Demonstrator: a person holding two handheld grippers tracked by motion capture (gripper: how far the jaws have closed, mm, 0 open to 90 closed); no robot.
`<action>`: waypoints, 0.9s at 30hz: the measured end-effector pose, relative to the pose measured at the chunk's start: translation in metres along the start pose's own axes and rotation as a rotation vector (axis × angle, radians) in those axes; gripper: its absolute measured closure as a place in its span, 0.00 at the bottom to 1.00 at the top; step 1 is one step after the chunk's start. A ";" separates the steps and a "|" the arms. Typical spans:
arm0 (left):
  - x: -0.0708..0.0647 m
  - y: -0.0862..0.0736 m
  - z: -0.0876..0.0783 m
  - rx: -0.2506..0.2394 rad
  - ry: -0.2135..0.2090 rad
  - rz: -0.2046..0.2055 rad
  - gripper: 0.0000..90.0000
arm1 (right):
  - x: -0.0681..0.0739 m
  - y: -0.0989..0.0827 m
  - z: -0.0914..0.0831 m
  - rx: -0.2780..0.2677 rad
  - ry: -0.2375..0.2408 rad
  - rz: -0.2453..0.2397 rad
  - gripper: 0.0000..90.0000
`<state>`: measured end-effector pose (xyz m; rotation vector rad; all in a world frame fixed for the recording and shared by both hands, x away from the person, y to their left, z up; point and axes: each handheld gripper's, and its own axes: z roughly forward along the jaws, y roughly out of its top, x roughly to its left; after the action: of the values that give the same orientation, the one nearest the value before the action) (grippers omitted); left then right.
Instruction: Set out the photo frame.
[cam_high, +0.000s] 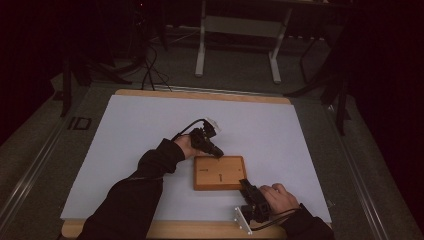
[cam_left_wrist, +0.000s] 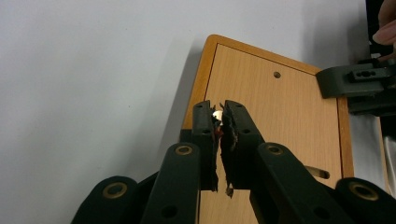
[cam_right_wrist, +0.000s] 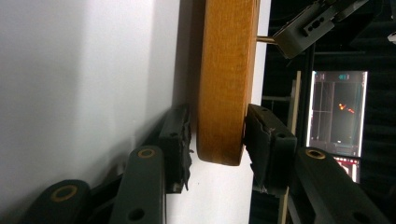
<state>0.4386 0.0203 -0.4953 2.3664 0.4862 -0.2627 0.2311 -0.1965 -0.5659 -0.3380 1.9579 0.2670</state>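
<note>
A flat wooden board (cam_high: 220, 172) with a small hole and slots lies on the white sheet near the front. My left gripper (cam_high: 218, 153) stands over the board's far left corner. In the left gripper view its jaws (cam_left_wrist: 219, 106) are shut on a small shiny metal pin (cam_left_wrist: 216, 113) above the board (cam_left_wrist: 275, 116). My right gripper (cam_high: 244, 184) sits at the board's near right corner. In the right gripper view its jaws (cam_right_wrist: 217, 121) clamp the board's edge (cam_right_wrist: 226, 79) from both faces. The brass pin (cam_right_wrist: 265, 39) sticks out of the board's top face, with the left gripper (cam_right_wrist: 308, 25) on it.
The white sheet (cam_high: 150, 130) covers a wooden tabletop (cam_high: 200, 94). White desk legs (cam_high: 201, 50) and cables stand on the dark floor beyond. A lit screen (cam_right_wrist: 336, 112) glows in the background of the right gripper view.
</note>
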 end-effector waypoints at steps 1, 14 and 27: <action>0.000 0.000 0.000 0.000 0.000 0.000 0.94 | 0.000 0.000 0.001 0.002 -0.007 -0.003 0.69; -0.001 0.000 0.000 -0.003 0.007 0.002 0.94 | 0.006 0.002 0.002 -0.006 -0.061 -0.029 0.74; -0.019 0.001 -0.017 -0.061 0.080 0.073 0.57 | -0.007 -0.001 0.000 -0.024 -0.030 0.001 0.76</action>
<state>0.4225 0.0257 -0.4765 2.3358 0.4385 -0.1187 0.2341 -0.1966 -0.5596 -0.3469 1.9264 0.2943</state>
